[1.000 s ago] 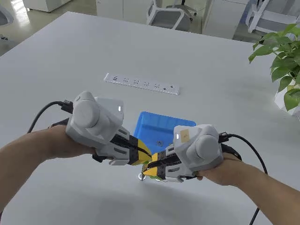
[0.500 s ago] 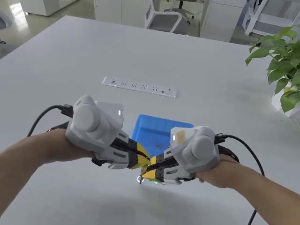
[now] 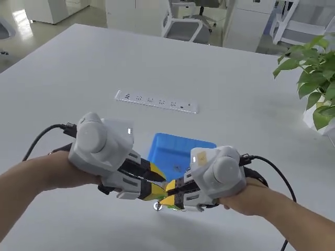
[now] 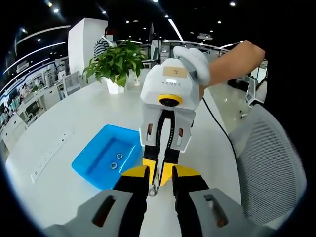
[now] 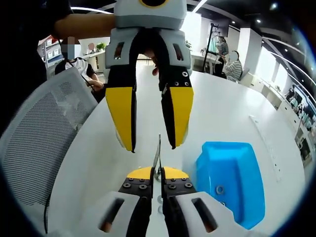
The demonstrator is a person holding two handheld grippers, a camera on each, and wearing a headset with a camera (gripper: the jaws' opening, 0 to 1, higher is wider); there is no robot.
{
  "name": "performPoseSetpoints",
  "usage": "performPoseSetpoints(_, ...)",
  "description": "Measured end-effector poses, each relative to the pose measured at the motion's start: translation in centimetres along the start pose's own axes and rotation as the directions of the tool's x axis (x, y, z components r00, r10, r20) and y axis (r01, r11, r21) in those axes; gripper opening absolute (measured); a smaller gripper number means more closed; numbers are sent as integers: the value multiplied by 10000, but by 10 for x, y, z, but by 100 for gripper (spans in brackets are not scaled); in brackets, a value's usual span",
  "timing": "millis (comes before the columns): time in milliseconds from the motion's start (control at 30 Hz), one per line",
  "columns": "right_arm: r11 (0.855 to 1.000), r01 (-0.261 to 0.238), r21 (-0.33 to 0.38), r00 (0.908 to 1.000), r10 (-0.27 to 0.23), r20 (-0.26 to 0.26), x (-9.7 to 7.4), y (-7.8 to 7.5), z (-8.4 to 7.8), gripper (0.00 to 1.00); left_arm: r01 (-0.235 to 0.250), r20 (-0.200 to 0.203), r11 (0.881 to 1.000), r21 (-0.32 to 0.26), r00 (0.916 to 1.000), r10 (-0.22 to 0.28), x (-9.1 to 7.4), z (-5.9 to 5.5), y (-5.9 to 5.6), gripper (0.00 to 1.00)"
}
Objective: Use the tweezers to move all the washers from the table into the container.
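White table [image 3: 235, 94], potted plant [image 3: 314, 68] — office chairs [image 3: 186, 21] behind.

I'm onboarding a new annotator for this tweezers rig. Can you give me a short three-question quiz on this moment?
1. True or false: the left gripper is shut on the tweezers.
2. In the left gripper view, how many washers lie in the blue container? A) none B) two C) five
3. Fill in: on the table, beyond the container, lies a white ___.

Key
1. False. The right gripper is shut on the tweezers, and the left gripper's jaws stand open on either side of them.
2. B
3. power strip
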State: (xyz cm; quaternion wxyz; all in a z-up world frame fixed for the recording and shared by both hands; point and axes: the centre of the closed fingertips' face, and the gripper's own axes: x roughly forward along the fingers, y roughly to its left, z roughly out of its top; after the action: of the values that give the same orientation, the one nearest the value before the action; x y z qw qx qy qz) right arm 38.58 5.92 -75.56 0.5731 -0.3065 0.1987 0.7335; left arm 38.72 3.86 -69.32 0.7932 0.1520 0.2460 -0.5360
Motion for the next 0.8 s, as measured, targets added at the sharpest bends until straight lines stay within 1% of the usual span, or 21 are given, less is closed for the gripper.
performPoseSetpoints(67, 10000, 18, 17, 10000, -18, 21, 0, 0, 1, 6, -104, 17, 9999, -27, 9999, 104, -3, -2, 1, 26)
performPoseSetpoints(167, 10000, 40, 63, 10000, -40, 50, -1, -1, 3, 6, -235, 126, 9995, -223, 9996, 238, -7, -3, 1, 30)
performPoseSetpoints(267, 10000, -15, -85, 10000, 15, 15, -4, 0, 7, 6, -223, 278, 9988, -439, 9993, 235, -10, -4, 0, 34)
performPoseSetpoints(333, 9999, -14, -105, 10000, 14, 24, -7, -1, 10, 6, -329, 357, 9981, -530, 9988, 348, -12, -4, 1, 40)
performPoseSetpoints(467, 9996, -3, -271, 10000, 5, 91, -12, -2, 17, 6, -591, 484, 9959, -687, 9969, 625, -16, -5, 2, 55)
performPoseSetpoints(567, 9996, -2, -277, 9999, 5, 102, -16, -4, 21, 6, -831, 706, 9932, -810, 9935, 889, -19, 0, 2, 67)
performPoseSetpoints(667, 9995, -36, -322, 10000, 38, 75, -21, -4, 23, 6, -1025, 757, 9907, -890, 9911, 1093, -22, 2, 2, 73)
performPoseSetpoints(800, 9995, 26, -315, 10000, -24, 75, -28, -6, 26, 6, -1182, 726, 9887, -918, 9895, 1250, -24, 1, 1, 78)
